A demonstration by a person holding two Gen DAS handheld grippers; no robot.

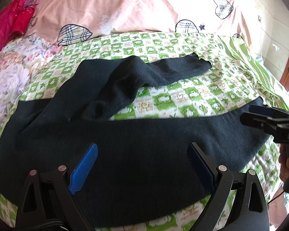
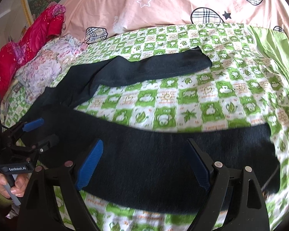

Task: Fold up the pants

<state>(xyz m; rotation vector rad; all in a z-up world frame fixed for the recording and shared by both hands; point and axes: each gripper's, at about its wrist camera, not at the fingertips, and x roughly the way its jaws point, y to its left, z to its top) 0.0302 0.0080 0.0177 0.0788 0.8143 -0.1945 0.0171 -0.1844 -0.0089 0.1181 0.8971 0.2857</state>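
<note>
The dark pants (image 1: 144, 134) lie spread on the bed's green checked sheet (image 1: 192, 88), waist at the left, both legs running left to right, the far leg (image 1: 173, 69) splayed away from the near one. The left claw (image 1: 142, 165) hangs released over the near leg by the waist; the right claw (image 2: 144, 163), also released, hangs nearer the cuff. The next fold likely joins the legs. Readable: "GenRobot.AI" on the left claw.
</note>
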